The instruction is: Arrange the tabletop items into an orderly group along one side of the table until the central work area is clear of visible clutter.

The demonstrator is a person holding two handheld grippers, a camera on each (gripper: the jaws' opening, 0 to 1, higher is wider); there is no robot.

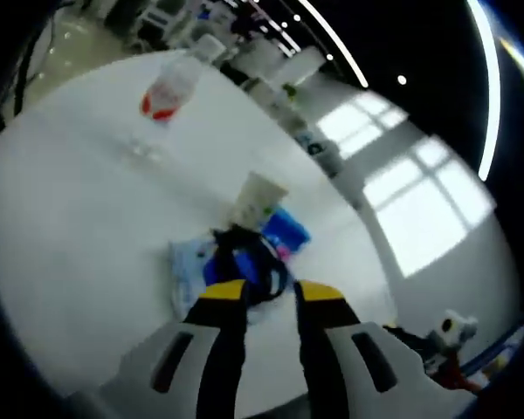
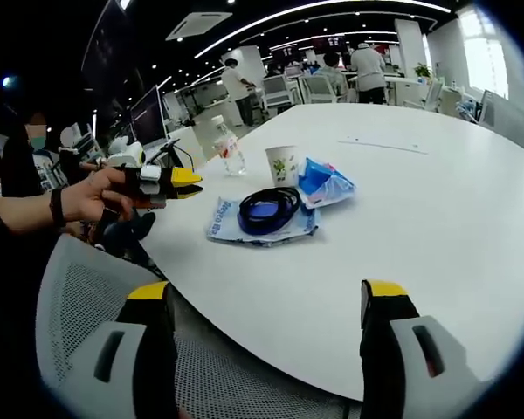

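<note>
On the white counter (image 2: 437, 209), one paper cup (image 2: 282, 164), one clear water bottle (image 2: 228, 148), one coiled black cable (image 2: 268, 209) and two blue-and-white packets are sitting in a loose cluster near the edge. The cable is lying on the flat packet (image 2: 231, 225); the crumpled packet (image 2: 325, 183) is touching the cup's base. The left tongs (image 1: 270, 294) are hovering just short of the cable (image 1: 244, 253), narrowly parted and holding nothing. The right tongs (image 2: 266, 301) are gaping wide and empty above a mesh chair (image 2: 79, 305).
</note>
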